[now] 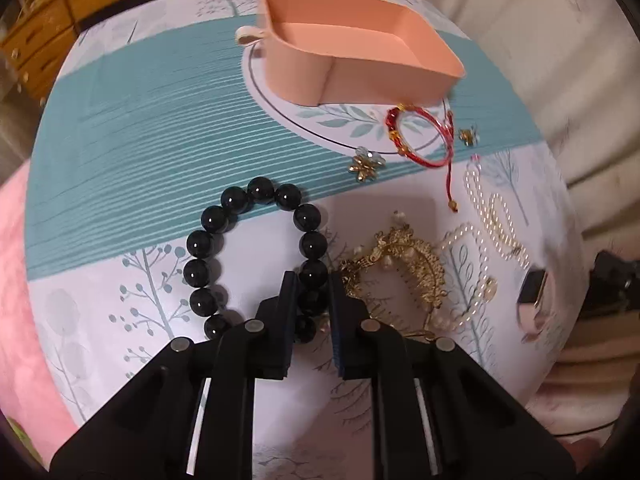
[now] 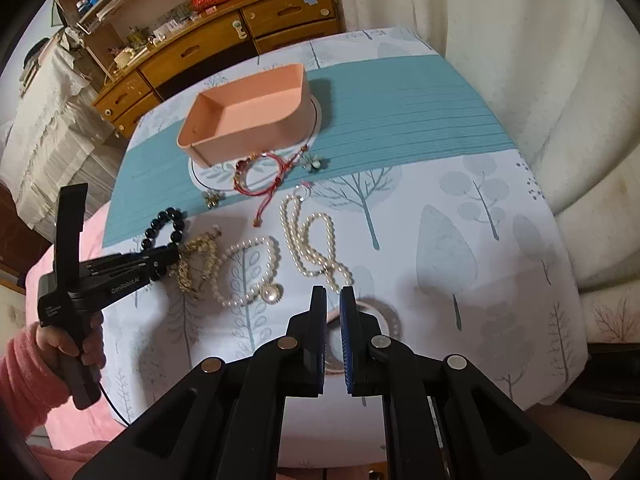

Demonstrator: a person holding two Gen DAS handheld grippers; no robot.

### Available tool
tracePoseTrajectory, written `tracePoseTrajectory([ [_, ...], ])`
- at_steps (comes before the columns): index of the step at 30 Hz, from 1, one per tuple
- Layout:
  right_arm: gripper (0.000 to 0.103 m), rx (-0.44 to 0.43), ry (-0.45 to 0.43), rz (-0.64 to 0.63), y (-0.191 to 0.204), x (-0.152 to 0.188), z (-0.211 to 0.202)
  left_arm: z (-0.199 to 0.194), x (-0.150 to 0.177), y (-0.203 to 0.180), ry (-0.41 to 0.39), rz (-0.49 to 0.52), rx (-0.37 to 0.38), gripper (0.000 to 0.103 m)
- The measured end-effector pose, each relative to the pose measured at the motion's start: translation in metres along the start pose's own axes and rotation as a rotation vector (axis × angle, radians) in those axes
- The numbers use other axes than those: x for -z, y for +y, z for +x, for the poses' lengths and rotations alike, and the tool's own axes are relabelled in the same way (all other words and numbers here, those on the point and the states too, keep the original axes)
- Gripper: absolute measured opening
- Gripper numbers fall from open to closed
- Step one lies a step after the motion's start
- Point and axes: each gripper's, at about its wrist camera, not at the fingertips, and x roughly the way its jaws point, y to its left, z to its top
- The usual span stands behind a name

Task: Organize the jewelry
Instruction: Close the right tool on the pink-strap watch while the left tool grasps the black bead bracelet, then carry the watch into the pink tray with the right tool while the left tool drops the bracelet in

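A black bead bracelet [image 1: 224, 232] lies on the tablecloth, and my left gripper [image 1: 312, 284] is shut on its right side; the bracelet also shows in the right wrist view [image 2: 168, 220]. A gold hair comb [image 1: 404, 268] lies just right of it, then pearl necklaces [image 1: 484, 216] [image 2: 308, 240]. A red cord bracelet [image 1: 416, 136] [image 2: 260, 172] and two small flower brooches [image 1: 366, 164] lie before the empty pink box [image 1: 360, 60] [image 2: 248, 120]. My right gripper [image 2: 333, 292] is nearly shut, a narrow gap showing, above a pearl ring [image 2: 384, 316].
The table [image 2: 460, 208] has a white and teal tree-print cloth. Wooden drawers [image 2: 224, 40] and shelves stand behind it. A cream curtain hangs at the right. A pink cloth [image 1: 24, 280] lies at the left edge.
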Motion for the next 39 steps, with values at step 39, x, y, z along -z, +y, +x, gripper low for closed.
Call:
tracePoseTrajectory([
  [39,0.004,-0.279,-0.046,-0.015,0.019,-0.159,0.027,-0.173,-0.149,-0.04,-0.298,-0.077,0.037,0.012],
])
